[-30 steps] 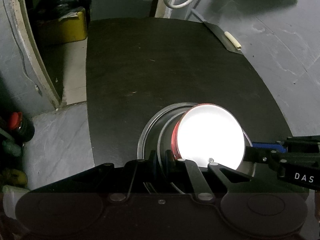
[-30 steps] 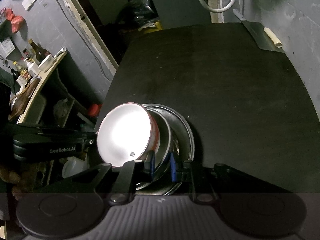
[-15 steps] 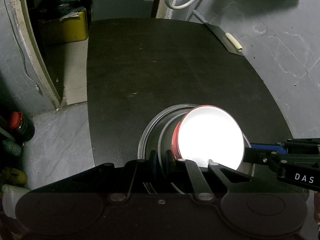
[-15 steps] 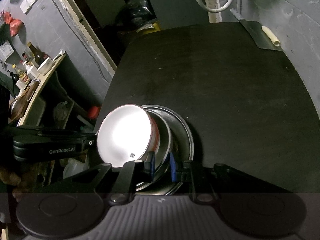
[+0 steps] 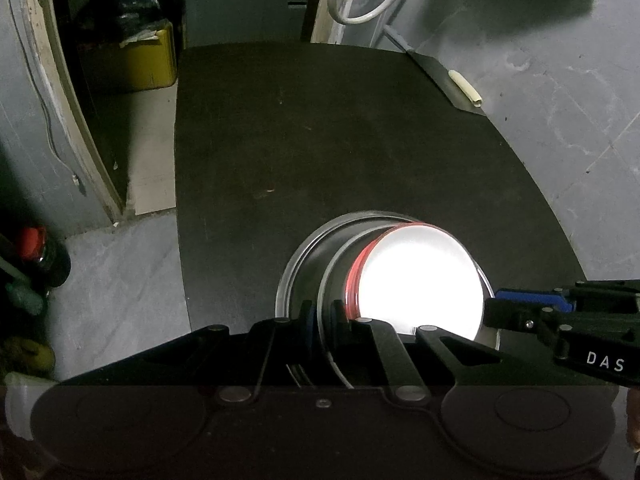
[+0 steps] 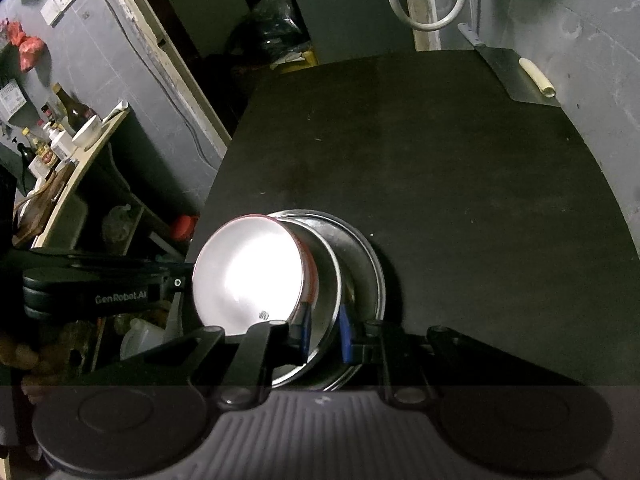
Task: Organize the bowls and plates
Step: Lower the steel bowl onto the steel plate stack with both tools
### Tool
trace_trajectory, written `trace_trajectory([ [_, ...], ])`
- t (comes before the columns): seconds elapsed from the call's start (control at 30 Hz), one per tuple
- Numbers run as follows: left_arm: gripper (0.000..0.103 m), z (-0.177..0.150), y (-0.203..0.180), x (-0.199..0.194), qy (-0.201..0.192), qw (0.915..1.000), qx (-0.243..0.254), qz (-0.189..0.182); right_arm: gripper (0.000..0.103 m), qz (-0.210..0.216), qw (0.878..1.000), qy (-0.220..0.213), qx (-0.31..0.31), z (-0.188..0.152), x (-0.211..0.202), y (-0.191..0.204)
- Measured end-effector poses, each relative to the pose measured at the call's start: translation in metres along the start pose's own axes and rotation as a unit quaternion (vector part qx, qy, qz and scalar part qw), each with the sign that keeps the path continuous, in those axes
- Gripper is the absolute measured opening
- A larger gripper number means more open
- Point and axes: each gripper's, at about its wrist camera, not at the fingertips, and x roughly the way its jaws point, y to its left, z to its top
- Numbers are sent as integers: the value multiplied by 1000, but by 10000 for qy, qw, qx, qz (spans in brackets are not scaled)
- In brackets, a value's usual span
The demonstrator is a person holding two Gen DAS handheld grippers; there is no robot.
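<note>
While both clamp steel bowl (image 6: 326, 276) rim, left claw (image 5: 323, 322) reads "GenRobot.AI", right claw (image 6: 323, 330) "DAS".

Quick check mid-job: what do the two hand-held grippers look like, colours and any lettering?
Both are black, with angular linkage arms, silver rivets and blue finger pads. The left hand-held gripper carries white "GenRobot.AI" lettering on its side; the right hand-held gripper reads "DAS". No cables or sleeves show.

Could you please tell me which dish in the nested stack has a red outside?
The topmost, innermost white-lined round bowl; the steel bowl and wide steel plate beneath it are bare metal.
</note>
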Motion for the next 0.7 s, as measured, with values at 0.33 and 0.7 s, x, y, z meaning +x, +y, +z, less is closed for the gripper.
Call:
trace_trajectory([
  [0.33, 16, -2, 0, -5, -26, 10000, -32, 69, 21, -40, 10000, -56, 19, -3, -4, 0],
  [0.7, 31, -3, -2, -13, -134, 9997, -13, 193, 34, -73, 9998, -159, -11, -2, -11, -1],
])
